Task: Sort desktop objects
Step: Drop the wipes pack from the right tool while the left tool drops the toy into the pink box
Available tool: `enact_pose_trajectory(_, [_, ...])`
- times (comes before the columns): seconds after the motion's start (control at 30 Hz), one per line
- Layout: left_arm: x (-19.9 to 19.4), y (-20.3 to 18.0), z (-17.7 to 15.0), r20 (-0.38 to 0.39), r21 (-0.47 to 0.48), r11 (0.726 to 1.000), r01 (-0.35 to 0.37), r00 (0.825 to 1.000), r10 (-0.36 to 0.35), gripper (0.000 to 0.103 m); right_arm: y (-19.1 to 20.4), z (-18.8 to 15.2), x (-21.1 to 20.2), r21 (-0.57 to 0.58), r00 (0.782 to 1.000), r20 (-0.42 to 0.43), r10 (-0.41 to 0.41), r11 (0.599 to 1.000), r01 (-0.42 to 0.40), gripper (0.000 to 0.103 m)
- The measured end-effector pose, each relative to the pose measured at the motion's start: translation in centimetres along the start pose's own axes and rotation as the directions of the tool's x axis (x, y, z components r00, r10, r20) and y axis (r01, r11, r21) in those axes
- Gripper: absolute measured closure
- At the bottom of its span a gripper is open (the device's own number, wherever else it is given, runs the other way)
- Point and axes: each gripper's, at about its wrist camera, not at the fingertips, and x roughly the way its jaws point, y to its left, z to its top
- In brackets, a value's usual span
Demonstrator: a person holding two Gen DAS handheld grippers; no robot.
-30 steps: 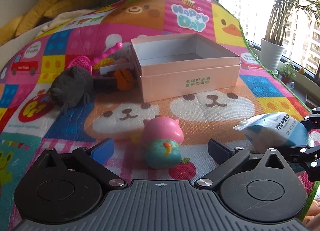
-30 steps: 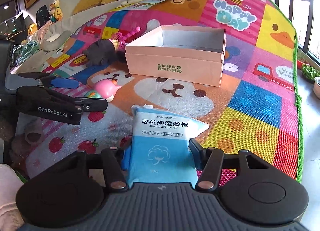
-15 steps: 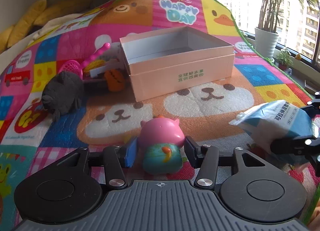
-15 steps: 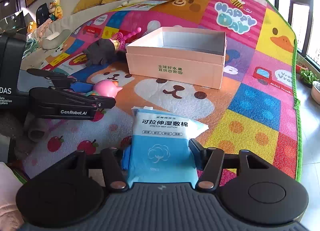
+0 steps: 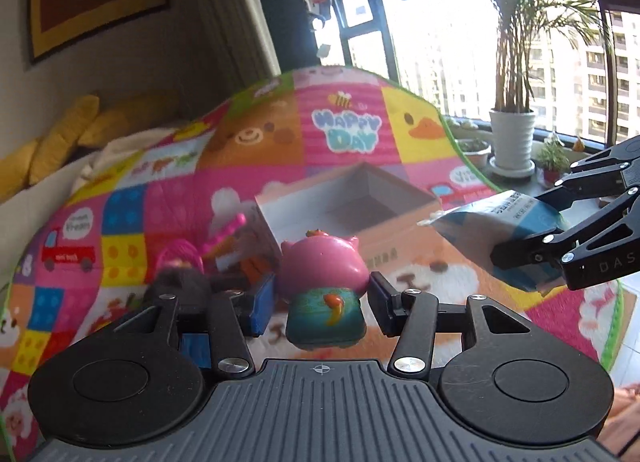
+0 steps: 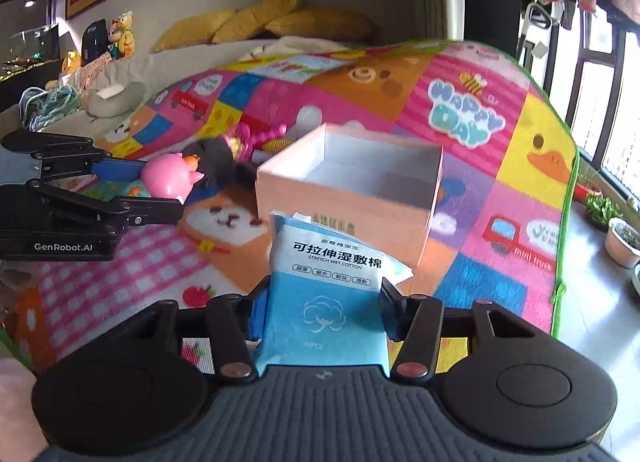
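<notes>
**Both grippers loaded and lifted, box ahead**

The left gripper (image 5: pixel 322 294) has its jaws clamped on the pink toy (image 5: pixel 323 274), a round pink-headed figure with a teal body that hangs clear of the play mat (image 5: pixel 348 130). The right gripper (image 6: pixel 323 312) pinches the lower part of a blue-and-white wipes packet (image 6: pixel 326 290), whose top stands up toward the box. Its jaws have just closed a touch further, with the packet between them.

The landmark is the open pink box (image 6: pixel 348 198) on the mat. Seen from the right wrist, the packet is just in front of the box's near wall, and the toy is off to the box's left, about level with its rim. The box looks empty inside. Against the far left side of the box lies the unsorted pile: a dark plush toy (image 6: pixel 218 156) and a pink plastic wand (image 6: pixel 260 138), with other small pieces too blurred to name.

The step in hand seems to be the carry: both things are picked up and neither is over the box yet. Next, each gripper probably needs to travel forward until its load is above the opening, then let go. The two grippers converge on one opening, so going one at a time would avoid a knock.
</notes>
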Motion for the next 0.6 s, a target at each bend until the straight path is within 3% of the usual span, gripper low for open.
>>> enact_pose_trajectory(0.2, [6.0, 1.5, 6.1, 0.103, -0.035, 0.999, -0.020, 0.994, 0.023, 0.047, -3.4, 9.3, 1.6, 0.064, 0.988, 0.149, -0.030, 0.998, 0.021, 0.051])
enact_pose_trajectory(0.27, [9.4, 2.1, 7.3, 0.126, -0.069, 0.998, 0.000, 0.992, 0.009, 0.037, -5.4, 12.3, 4.3, 0.129, 0.989, 0.145, -0.035, 0.991, 0.016, 0.049])
enact_pose_trajectory(0.3, [10.8, 2.6, 7.5, 0.107, -0.089, 0.996, 0.009, 0.994, 0.000, 0.026, -6.4, 13.5, 6.0, 0.167, 0.991, 0.133, -0.029, 0.986, 0.007, 0.047])
enact_pose_trajectory(0.33, [11.8, 3.3, 7.4, 0.082, -0.123, 0.992, 0.016, 0.997, -0.006, 0.021, -7.3, 14.3, 7.6, 0.196, 0.993, 0.120, -0.018, 0.981, -0.005, 0.040])
enact_pose_trajectory(0.37, [12.3, 4.2, 7.1, 0.065, -0.155, 0.988, 0.018, 0.998, -0.008, 0.020, -8.1, 14.8, 9.0, 0.220, 0.994, 0.104, -0.016, 0.975, -0.008, 0.039])
enact_pose_trajectory(0.43, [11.8, 6.2, 5.4, 0.062, -0.195, 0.981, 0.002, 0.998, 0.010, 0.004, -8.9, 14.8, 11.0, 0.247, 0.996, 0.072, -0.047, 0.969, 0.028, 0.039])
enact_pose_trajectory(0.5, [10.3, 8.0, 2.8, 0.069, -0.167, 0.982, -0.084, 0.993, 0.097, 0.005, -8.9, 13.8, 11.4, 0.215, 0.995, 0.081, -0.065, 0.976, 0.046, 0.038])
enact_pose_trajectory(0.6, [9.5, 10.0, -0.8, 0.004, -0.107, 0.974, -0.201, 0.979, 0.203, 0.003, -8.7, 12.7, 11.9, 0.188, 0.990, 0.093, -0.105, 0.978, 0.086, 0.035])
